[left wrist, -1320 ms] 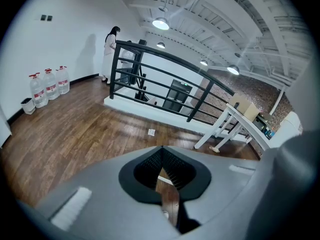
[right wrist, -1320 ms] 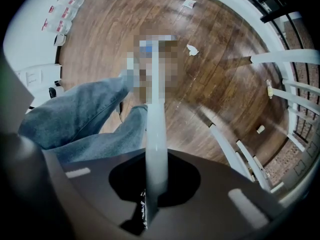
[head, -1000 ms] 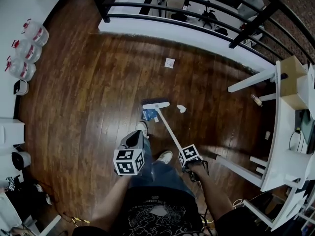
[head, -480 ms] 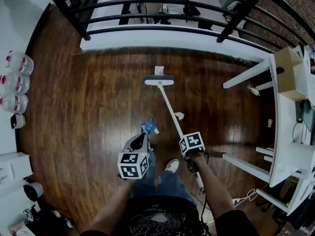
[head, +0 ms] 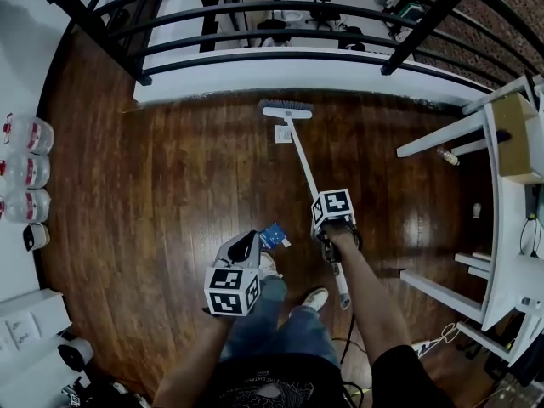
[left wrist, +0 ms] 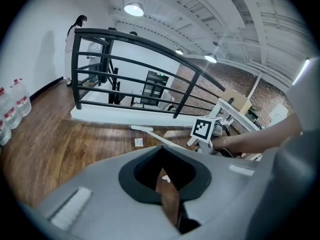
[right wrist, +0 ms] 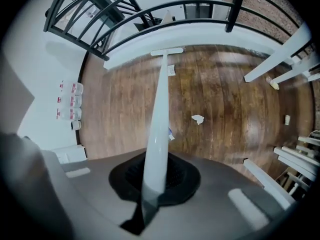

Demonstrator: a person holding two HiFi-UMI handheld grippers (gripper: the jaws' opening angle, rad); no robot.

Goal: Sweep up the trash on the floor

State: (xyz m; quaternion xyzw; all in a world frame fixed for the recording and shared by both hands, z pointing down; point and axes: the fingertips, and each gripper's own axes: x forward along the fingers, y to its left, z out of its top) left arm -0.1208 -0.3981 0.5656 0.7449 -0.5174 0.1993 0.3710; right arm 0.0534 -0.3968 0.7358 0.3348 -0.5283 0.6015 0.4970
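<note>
Right, head view: right tool (head: 330, 230) is clamped on the white broom handle (head: 303, 161). Broom head (head: 286, 109) is out by the railing ledge (head: 212, 76), just past a paper scrap (head: 283, 133). Blue wrapper (head: 274, 236) lies near the left tool (head: 242, 246).

Left gripper view: jaws all but together, only a slit of wood floor (left wrist: 50, 139) btwn them, nothing held.

Right gripper view: jaws tight round the handle; crumpled paper (right wrist: 198, 119) lies well off to the side.

Step looks like the reach-out before a pull. Next: bristles down behind the scrap, then drag back w/ steady pressure toward the wrapper.
</note>
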